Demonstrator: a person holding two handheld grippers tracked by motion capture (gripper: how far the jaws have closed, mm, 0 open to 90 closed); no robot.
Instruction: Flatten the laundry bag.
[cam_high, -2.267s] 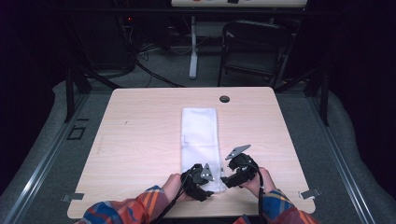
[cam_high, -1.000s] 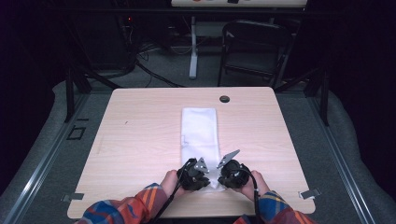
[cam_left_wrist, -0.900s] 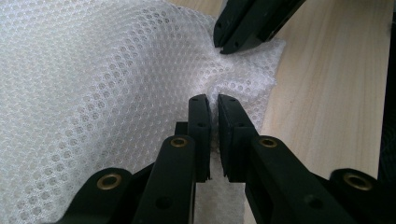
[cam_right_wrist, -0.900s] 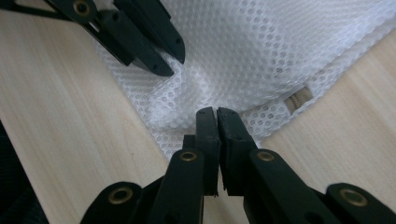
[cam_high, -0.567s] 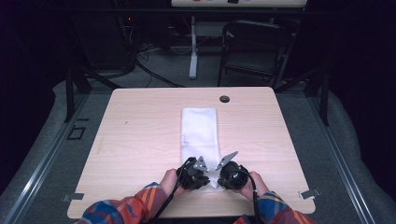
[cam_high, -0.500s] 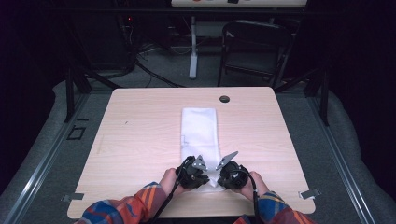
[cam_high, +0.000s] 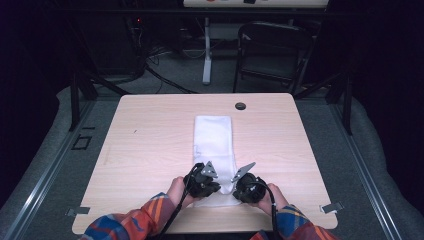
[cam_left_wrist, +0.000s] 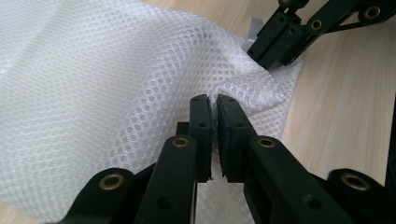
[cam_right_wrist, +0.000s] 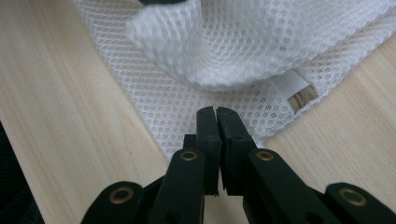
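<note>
Claws at near end of mesh bag | left claw pinching its fabric | right claw clenched on its bottom layer

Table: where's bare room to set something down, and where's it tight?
Bare wood on the table left of the white mesh bag, out to the left edge. Bare again right of the bag, to the right edge. A strip beyond the bag's far end, beside the grommet hole. Crowded: near edge, where the left gripper and right gripper pinch the bag's corners.

No readable text, label, brand, number or sign found on mesh cloth, table or far equipment.
</note>
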